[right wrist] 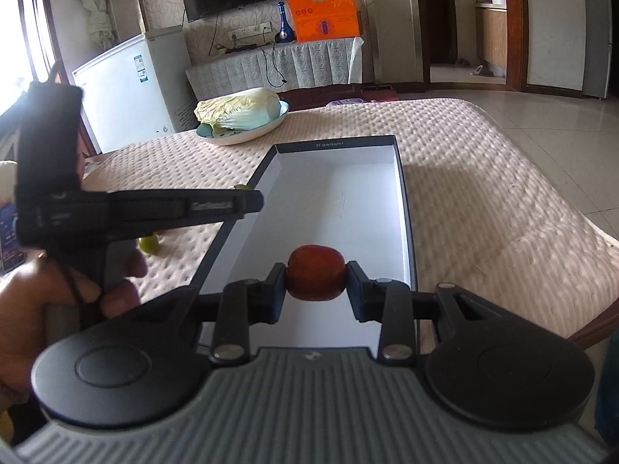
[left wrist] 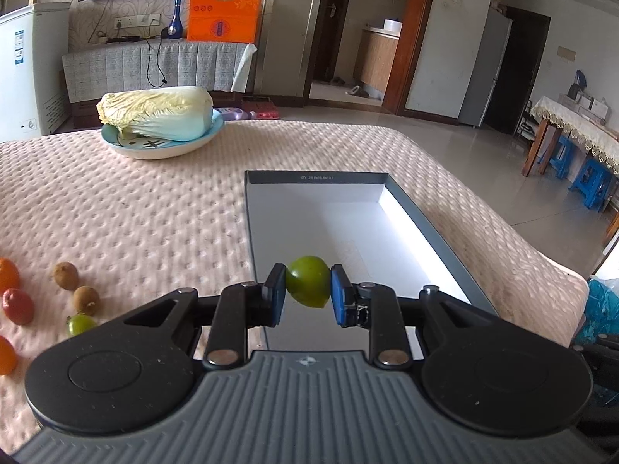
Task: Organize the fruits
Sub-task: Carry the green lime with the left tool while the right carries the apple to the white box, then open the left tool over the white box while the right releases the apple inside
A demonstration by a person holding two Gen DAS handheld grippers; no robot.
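Left wrist view: the left gripper [left wrist: 308, 294] is clenched on a green fruit [left wrist: 308, 286], held level over the near end of the open box [left wrist: 425, 208]. More fruit sits out left on the quilted table [left wrist: 135, 212], including brown ones [left wrist: 65, 275] and a red one [left wrist: 17, 306].

Right wrist view: the right gripper [right wrist: 316, 282] pinches a red fruit [right wrist: 316, 272] above the same box [right wrist: 406, 201]. To the left, the person's hand [right wrist: 58, 290] grips the other tool's handle, its arm stretching toward the box's left wall. A cabbage [right wrist: 238, 110] rests on a plate [right wrist: 247, 137] beyond.

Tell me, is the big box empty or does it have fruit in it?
Empty. The box shows only bare white floor in both views. The green fruit and red fruit are gripped above it in the jaws.
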